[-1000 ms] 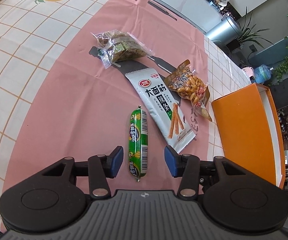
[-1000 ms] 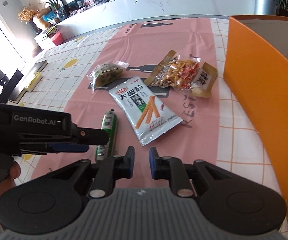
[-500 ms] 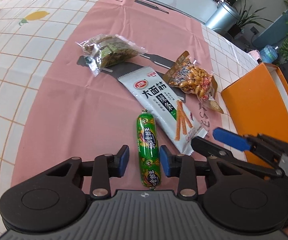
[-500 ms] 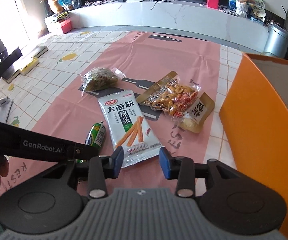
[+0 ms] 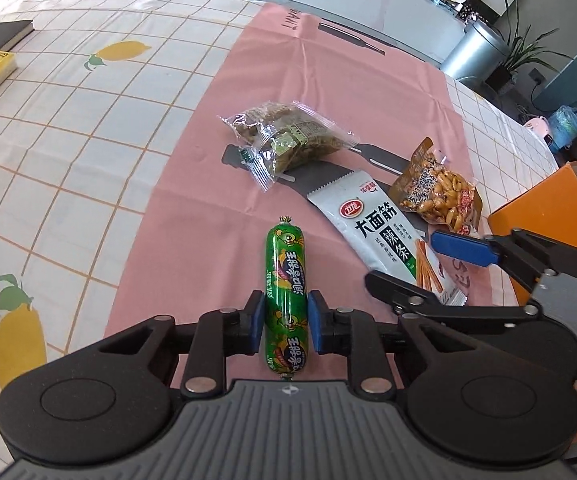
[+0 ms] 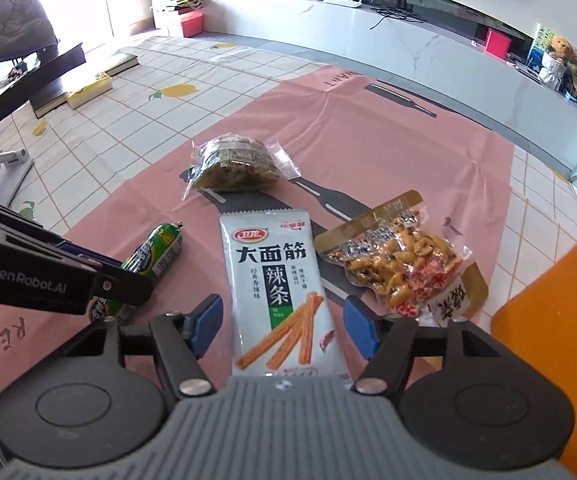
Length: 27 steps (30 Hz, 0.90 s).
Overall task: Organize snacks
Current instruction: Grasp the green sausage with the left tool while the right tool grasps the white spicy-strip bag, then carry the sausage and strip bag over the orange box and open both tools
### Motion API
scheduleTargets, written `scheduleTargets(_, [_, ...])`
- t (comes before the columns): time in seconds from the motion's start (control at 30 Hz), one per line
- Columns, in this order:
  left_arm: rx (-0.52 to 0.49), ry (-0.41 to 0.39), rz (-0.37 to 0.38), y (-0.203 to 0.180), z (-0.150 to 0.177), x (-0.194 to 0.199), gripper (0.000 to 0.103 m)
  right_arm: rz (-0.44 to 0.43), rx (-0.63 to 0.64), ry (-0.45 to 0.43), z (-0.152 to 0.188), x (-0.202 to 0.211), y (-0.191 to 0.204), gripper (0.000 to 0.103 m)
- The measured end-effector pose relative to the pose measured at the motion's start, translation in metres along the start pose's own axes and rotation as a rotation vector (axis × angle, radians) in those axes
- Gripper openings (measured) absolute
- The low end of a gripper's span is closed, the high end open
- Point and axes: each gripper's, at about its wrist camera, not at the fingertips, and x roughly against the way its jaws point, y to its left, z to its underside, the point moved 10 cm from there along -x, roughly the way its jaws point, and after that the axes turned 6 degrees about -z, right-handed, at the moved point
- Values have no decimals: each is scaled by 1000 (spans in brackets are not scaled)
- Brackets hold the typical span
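Left gripper (image 5: 287, 326) closing on green sausage stick (image 5: 285, 300), pads touching both sides at lower-middle of stick, pinching it; sausage lying on pink mat (image 5: 216, 184) toward near edge of table (image 5: 68, 128), long axis pointing away from camera. Likely firm, smooth, slippery casing, light, rolls easily; mid-body grip across the narrow width looks right, clipped ends to be avoided. Right gripper (image 6: 284, 328) opening, jaws spread either side of white spicy-strip packet (image 6: 280, 296), pads not touching it; packet flat on mat centre, just beside sausage. Flat, thin, light, crinkly film, probably slick; best taken across its short width near lower end, edges may buckle. Peanut pack (image 6: 400, 276) touching packet's right side, clear-wrapped brown snack (image 6: 236, 164) farther back on mat. Orange box (image 5: 544, 216) at right edge of table. Both grippers pitched steeply down toward mat, side by side, left one lower over its target.
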Motion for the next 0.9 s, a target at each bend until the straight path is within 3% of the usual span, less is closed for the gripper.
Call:
scheduleTargets(0.27, [-11,-21,7,-1,-5,-3,26,-14,-18,14,-6,-14,-2,66])
scheduleTargets(0.4, [-20,-26,13,-1,-5,-3,25,-9,-18,9,-7,-13,2,54])
scheduleTargets(0.6, [21,-29,21,3,-4,-1,24,23,-77,25,-5,-9,6,48])
scheduleTargets(0.9, [60,-58,73,1,-5,24,24,-2,-211,15,8,30,12,47])
